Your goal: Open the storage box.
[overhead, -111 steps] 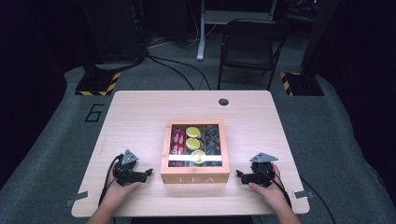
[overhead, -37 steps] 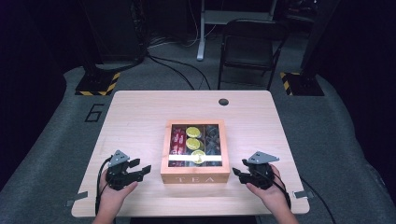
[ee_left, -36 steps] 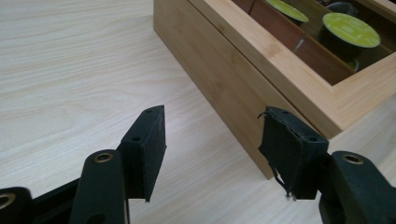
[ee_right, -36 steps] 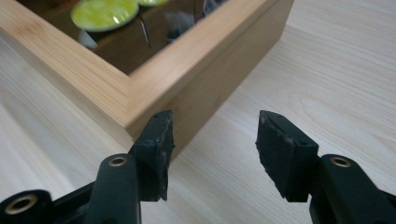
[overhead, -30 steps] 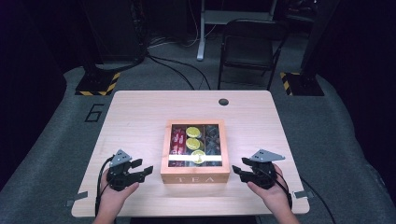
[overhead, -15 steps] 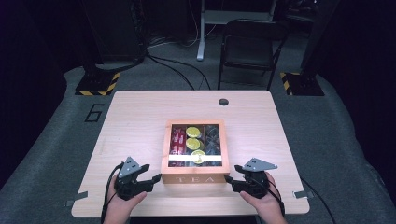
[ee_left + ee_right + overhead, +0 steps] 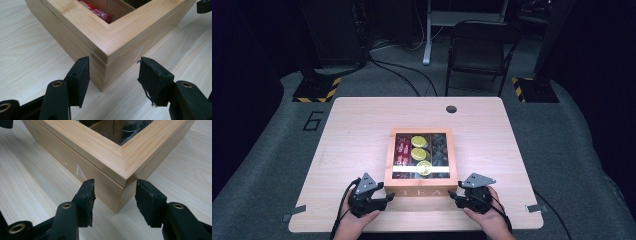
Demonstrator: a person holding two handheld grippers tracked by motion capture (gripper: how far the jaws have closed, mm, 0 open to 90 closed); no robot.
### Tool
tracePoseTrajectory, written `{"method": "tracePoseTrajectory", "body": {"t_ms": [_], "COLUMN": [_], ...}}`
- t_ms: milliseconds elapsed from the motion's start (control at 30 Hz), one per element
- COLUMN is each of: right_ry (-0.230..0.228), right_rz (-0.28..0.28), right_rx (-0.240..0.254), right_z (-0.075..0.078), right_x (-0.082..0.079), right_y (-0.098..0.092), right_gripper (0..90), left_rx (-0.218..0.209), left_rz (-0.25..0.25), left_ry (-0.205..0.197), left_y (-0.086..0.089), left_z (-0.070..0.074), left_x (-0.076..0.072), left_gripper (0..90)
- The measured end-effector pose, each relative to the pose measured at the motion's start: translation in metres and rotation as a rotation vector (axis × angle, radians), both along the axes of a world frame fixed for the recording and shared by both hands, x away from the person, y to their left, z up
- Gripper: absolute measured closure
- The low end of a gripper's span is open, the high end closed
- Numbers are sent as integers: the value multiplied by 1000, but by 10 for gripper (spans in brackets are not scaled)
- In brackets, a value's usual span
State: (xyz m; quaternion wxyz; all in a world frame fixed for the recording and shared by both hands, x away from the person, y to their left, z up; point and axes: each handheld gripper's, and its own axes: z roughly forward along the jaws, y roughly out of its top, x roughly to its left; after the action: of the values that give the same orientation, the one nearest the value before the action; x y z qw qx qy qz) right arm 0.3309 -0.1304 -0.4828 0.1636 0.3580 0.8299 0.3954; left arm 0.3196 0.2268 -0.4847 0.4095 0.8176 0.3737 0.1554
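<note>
At table's near edge, left to right: left gripper (image 7: 384,198), jaws apart and just closing, straddling the near-left corner of the wooden tea box (image 7: 421,189); one pad (image 7: 81,75) close against the box side, the other (image 7: 150,77) clear of it, no grip made. Box at table (image 7: 362,130) centre-front, lid down, red packets (image 7: 402,150) and yellow sachets (image 7: 418,141) visible through its window. Right gripper (image 7: 457,197), jaws apart and just closing, bracketing the near-right corner likewise. Judged: approach finished, clamping and lifting or opening remain. Folding chair (image 7: 477,55) beyond; nothing obstructs.
</note>
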Motion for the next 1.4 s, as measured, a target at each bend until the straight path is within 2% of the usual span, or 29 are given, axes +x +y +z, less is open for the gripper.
{"method": "tracePoseTrajectory", "body": {"t_ms": [100,200,433,533,667,700,800,900,1233,1400], "right_ry": [-4,5,-5,-15,-26,-30,-47,-54,-61,-65], "right_rz": [-4,-9,-9,-7,-11,-9,-10,-24,-28,-35], "right_rx": [-4,23,22,27,36,41,51,63,64,78], "right_z": [-1,-1,0,1,3,3,5,7,9,15], "right_x": [1,3,3,2,1,0,0,1,1,2], "right_y": [-1,-3,-3,-3,-3,-3,-4,-1,0,0], "right_gripper": [509,526,524,523,519,517,517,503,505,502], "left_rx": [13,14,-9,-12,-13,-26,-4,-29,-30,-75], "left_rz": [11,9,32,24,26,33,22,36,39,49], "left_ry": [-14,-17,-39,-24,-49,-62,-79,-97,-91,-92], "left_y": [-1,0,1,2,2,2,2,0,-1,0], "left_z": [-1,-1,0,2,4,4,5,5,8,14], "left_x": [0,1,2,2,1,1,0,0,1,2], "left_gripper": [426,456,501,499,499,503,512,515,484,472]}}
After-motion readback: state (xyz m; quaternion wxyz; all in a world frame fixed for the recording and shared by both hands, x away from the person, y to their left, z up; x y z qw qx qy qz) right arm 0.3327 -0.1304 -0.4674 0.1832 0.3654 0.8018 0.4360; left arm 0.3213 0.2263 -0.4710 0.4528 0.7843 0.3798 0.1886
